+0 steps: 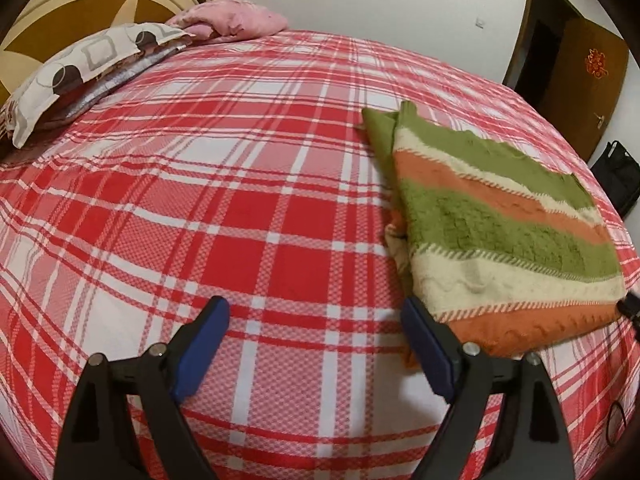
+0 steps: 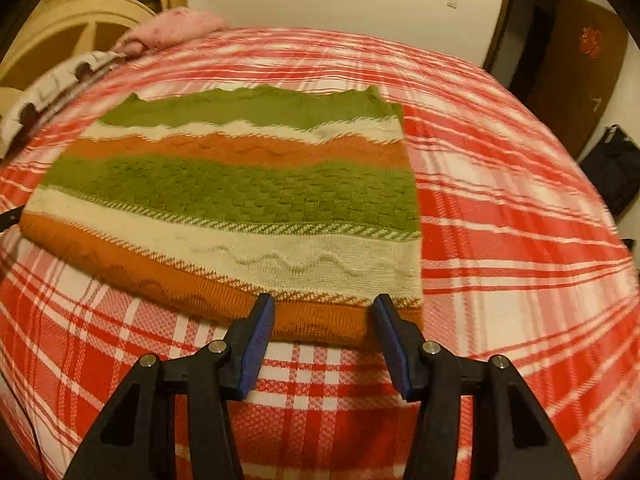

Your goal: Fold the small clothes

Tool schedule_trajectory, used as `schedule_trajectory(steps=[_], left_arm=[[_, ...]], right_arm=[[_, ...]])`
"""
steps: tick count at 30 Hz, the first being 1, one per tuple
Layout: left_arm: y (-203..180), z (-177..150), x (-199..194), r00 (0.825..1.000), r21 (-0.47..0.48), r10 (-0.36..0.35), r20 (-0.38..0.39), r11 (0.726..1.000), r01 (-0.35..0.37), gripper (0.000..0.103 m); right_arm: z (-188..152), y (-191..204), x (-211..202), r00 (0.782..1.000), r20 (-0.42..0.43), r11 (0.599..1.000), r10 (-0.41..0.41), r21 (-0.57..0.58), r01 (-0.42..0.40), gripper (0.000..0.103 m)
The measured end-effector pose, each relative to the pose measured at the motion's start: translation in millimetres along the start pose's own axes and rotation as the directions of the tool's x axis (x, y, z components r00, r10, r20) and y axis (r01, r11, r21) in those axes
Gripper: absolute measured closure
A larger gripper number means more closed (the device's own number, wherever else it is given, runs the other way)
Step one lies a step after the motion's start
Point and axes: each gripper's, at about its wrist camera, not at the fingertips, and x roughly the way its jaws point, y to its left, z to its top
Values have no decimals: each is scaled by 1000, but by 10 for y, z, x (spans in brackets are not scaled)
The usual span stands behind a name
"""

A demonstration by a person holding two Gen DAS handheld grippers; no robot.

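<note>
A folded knit garment (image 2: 240, 196) with green, cream and orange stripes lies flat on the red plaid bed. It also shows in the left wrist view (image 1: 500, 232), to the right. My left gripper (image 1: 316, 320) is open and empty over bare bedsheet, with its right finger (image 1: 428, 348) beside the garment's left edge. My right gripper (image 2: 324, 316) is open and empty, its fingertips just at the garment's near orange hem. The tip of the left gripper (image 2: 10, 218) shows at the left edge of the right wrist view.
The bed (image 1: 200, 200) has a red and white plaid sheet. A patterned pillow (image 1: 80, 68) and a pink bundle (image 1: 236, 20) lie at the headboard (image 1: 60, 12). A brown door (image 1: 588, 80) and a black bag (image 1: 618, 176) are to the right.
</note>
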Motion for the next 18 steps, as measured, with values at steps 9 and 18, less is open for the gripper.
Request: schedule_trajectory(steps=[9,18], left_arm=[[106,-18,-21,1000,-2,0,-26,1000,0,3],[232,22,2,999,24,30,-36,999,-29,3]], right_arm=[[221,1473,-102,977,110,914,181,-387,-125,50],[150,2115,-137,955,126,851,269,-496,-175,48]])
